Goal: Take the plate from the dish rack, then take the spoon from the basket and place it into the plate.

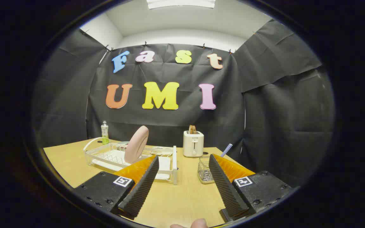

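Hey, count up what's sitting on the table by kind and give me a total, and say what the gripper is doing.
Dish rack: 1
Pink plate: 1
Toaster: 1
Wire basket: 1
Spoon: 1
Bottle: 1
Total: 6
Gripper: open, holding nothing, short of the rack and basket.

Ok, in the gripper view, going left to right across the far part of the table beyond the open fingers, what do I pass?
Clear bottle with green liquid → pink round plate standing on edge in the white dish rack → white toaster → small wire basket holding the blue checked-handle spoon. The gripper is open, holding nothing.
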`<state>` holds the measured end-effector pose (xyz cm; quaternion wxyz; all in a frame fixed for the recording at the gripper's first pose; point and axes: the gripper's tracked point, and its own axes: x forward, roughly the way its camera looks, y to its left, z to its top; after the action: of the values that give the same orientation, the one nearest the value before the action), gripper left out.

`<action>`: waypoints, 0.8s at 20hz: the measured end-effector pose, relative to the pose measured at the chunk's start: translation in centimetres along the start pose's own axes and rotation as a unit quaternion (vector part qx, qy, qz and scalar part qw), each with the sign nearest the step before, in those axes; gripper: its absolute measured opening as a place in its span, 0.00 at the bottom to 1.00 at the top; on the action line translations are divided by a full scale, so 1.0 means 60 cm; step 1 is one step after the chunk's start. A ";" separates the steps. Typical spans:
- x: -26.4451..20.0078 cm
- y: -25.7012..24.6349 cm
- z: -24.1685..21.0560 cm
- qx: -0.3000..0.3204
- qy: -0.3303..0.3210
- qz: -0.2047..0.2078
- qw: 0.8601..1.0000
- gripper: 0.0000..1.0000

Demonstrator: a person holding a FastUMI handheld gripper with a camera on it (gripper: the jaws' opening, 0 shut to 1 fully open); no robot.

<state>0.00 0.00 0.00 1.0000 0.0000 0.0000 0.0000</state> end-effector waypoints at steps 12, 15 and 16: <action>0.003 0.008 -0.007 0.005 0.005 0.004 1.000 1.00; 0.002 0.011 -0.006 0.012 0.005 0.011 1.000 1.00; 0.003 0.009 -0.009 0.011 0.006 0.011 1.000 1.00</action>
<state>0.15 0.55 -0.54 0.9999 0.0110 0.0056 0.0107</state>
